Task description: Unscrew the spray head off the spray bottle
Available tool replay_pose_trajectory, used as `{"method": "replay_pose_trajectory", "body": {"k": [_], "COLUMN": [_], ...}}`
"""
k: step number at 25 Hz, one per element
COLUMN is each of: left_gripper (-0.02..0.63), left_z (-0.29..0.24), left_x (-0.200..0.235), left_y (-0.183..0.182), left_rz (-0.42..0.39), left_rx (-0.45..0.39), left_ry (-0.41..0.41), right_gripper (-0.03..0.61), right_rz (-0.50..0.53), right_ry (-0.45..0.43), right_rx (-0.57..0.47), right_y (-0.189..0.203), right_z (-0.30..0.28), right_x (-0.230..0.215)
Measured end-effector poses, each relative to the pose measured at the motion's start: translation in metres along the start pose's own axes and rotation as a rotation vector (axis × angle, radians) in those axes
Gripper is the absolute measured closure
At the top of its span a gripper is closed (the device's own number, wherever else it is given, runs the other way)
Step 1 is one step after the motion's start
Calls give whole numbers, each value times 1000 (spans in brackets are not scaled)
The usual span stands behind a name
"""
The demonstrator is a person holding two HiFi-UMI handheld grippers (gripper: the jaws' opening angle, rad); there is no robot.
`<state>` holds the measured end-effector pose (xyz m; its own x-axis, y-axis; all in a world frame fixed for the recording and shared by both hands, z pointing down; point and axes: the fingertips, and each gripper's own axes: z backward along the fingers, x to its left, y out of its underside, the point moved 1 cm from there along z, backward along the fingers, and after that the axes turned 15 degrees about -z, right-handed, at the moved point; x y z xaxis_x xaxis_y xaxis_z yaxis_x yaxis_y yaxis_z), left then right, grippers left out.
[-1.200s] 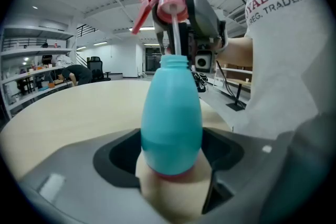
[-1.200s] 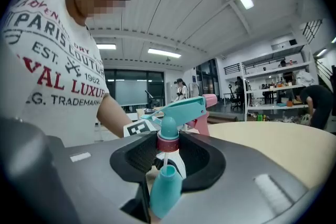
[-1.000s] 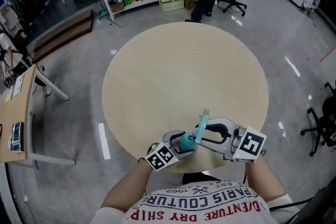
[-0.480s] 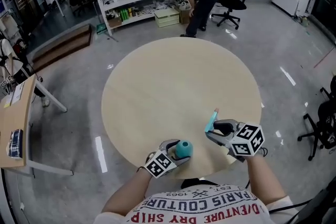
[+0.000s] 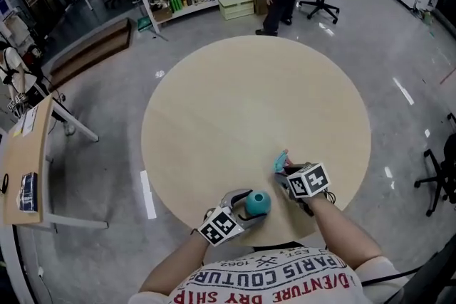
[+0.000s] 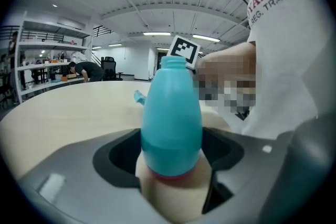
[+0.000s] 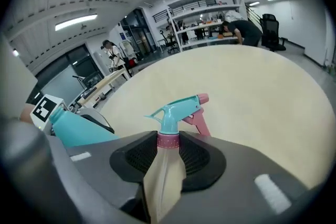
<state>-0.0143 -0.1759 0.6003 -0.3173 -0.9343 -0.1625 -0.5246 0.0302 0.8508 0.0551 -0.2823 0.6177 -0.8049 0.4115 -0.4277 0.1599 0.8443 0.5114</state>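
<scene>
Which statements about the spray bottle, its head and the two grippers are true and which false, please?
1. The spray head is screwed onto the bottle. False: it is off and held apart from the bottle.
2. The left gripper grips the bottle. True.
3. The right gripper is empty. False: it holds the spray head by its pink collar.
4. The bottle's neck is bare. True.

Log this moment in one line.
state: spray head off bottle | left hand-held gripper: shut on bottle | right hand-held gripper: shut on spray head
</scene>
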Motion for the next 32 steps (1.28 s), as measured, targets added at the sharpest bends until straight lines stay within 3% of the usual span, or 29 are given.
{"method": "replay_pose_trajectory", "body": {"k": [4,10,12,14,18,20,22,23,26,27,30,32], "left_gripper": [259,259,259,258,235,221,224,273,584,611,612,612], "left_z": [0,-4,-5,-5,2,12,32,47,93,104,127,139], "left_x": [5,8,7,5,7,8,7,7,-7,-17,-49,-75], "left_y": [-2,-2,0,2,-1,1,5,5,-5,-11,-41,-61], "left_rz": [-17,-4,-2,4,62,116,153,168,217,243,311,300], "left_rx": [1,2,11,26,4,-3,0,-1,-58,-90,-184,-202], "left_ry": [13,6,14,27,0,-18,-58,-92,-194,-195,-127,-100], "right_gripper": [446,443,438,339,331,351,481,563,577,577,577,577], "right_rz": [2,24,34,38,30,69,99,102,117,134,190,218], "right_ry": [64,131,151,167,153,151,120,82,-56,-91,-211,-277], "right_rx": [54,1,-43,-116,-215,-296,-395,-439,-522,-529,-493,-465], "right_y": [5,-1,-5,-9,-10,-11,-9,-7,16,29,71,98], "right_z": [-15,-19,-18,-11,19,47,82,99,141,150,162,168], "right_x": [-9,-13,-15,-16,-9,-2,13,25,73,90,144,173]}}
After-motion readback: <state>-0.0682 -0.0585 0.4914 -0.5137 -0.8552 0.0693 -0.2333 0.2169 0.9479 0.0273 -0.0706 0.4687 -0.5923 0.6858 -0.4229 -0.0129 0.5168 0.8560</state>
